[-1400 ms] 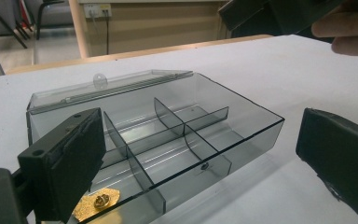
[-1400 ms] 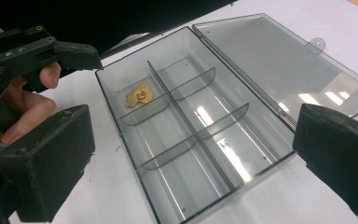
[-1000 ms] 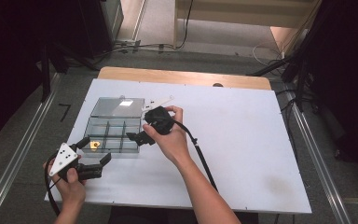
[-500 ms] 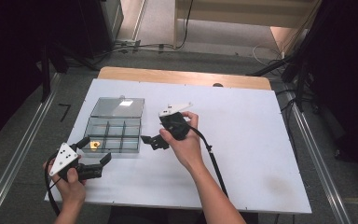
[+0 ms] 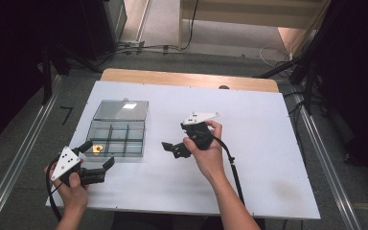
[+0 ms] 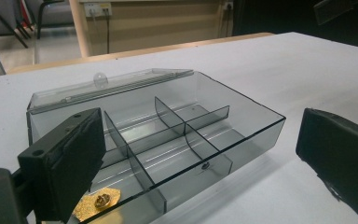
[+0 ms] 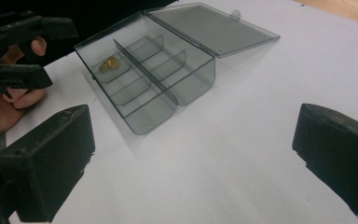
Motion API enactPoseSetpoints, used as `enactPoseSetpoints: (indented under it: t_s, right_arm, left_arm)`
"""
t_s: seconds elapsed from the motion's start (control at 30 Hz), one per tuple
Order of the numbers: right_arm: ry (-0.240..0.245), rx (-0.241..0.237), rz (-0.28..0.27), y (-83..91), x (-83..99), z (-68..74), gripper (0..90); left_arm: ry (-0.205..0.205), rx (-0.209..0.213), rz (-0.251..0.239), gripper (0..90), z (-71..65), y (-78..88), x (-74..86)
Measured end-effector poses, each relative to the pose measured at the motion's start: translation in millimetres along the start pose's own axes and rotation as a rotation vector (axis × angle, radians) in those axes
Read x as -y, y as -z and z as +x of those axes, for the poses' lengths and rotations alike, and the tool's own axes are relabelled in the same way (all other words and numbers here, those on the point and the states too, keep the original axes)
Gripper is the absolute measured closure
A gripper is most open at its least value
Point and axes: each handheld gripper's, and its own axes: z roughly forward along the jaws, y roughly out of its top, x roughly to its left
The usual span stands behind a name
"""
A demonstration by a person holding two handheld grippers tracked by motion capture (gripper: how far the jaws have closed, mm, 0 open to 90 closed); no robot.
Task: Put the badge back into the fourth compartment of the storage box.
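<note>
A clear grey compartment box (image 5: 118, 155) lies on the left of the white table (image 5: 268, 143) with its lid (image 5: 122, 110) folded flat behind it. A small gold pin (image 5: 96, 149) rests in the near-left compartment. My left gripper (image 5: 98, 154) is open at the box's near-left corner; its view has the box (image 6: 242, 140) and the pin (image 6: 98, 203) between the empty jaws (image 6: 203, 161). My right gripper (image 5: 175, 143) hangs open and empty over the table's middle, to the right of the box. Its view (image 7: 193, 158) looks across bare table to the box (image 7: 196, 79), the pin (image 7: 109, 63) and the left gripper (image 7: 23, 51).
Several other compartments of the box hold nothing. A wooden strip (image 5: 187, 79) borders the table's far edge. Metal rails (image 5: 24, 143) run along the floor on both sides, and cables (image 5: 143, 48) lie on the floor beyond the table.
My right gripper has pulled back from the box, moving right to the table's middle. The left gripper and the box have stayed put.
</note>
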Motion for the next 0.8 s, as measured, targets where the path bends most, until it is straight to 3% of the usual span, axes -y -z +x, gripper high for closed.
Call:
enactPoseSetpoints:
  t_s: [0.8]
  right_arm:
    - [-0.042, 0.056, -0.043, 45.1, 35.1, -22.3, 0.0]
  left_arm:
    - [-0.008, -0.002, 0.005, 1.8, -1.2, -0.7, 0.0]
